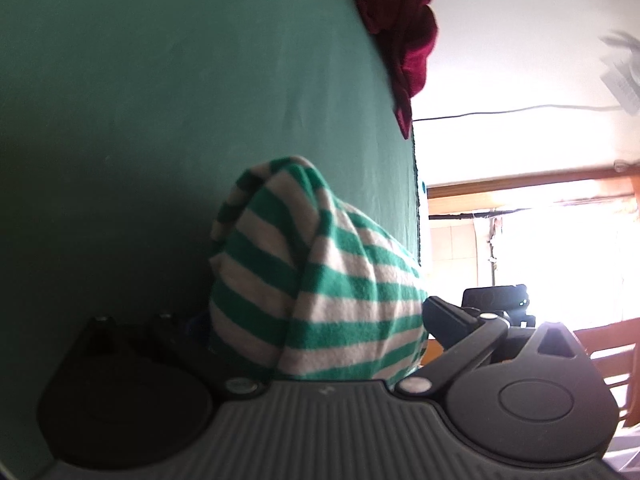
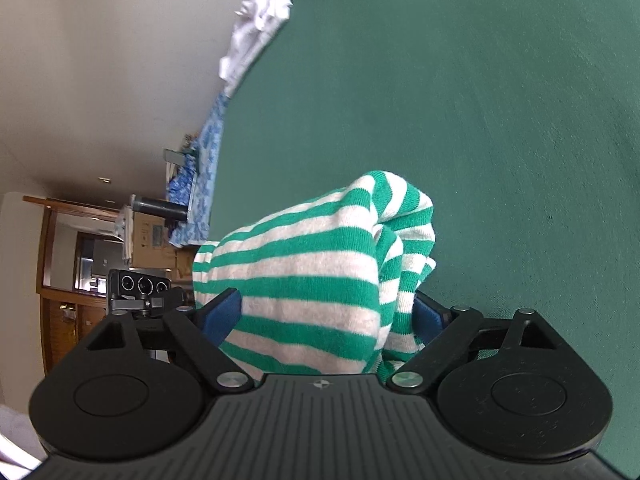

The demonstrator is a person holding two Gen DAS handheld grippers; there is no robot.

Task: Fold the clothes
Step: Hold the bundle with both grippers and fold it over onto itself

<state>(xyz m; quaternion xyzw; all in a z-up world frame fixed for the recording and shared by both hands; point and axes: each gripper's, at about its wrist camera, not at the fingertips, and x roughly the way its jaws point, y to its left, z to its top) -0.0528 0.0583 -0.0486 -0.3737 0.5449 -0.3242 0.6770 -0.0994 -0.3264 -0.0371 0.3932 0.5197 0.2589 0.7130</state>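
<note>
A green-and-white striped garment is bunched between the fingers of my left gripper, which is shut on it; the cloth hides the finger pads. In the right wrist view the same striped garment bulges out between blue pads, and my right gripper is shut on it. Both bunches are held just over the green cloth surface, seen in the right wrist view as the green cloth surface.
A dark red garment lies at the edge of the green surface. A white garment and a blue patterned cloth lie along the other edge. Wooden furniture, a box and a bright window are beyond.
</note>
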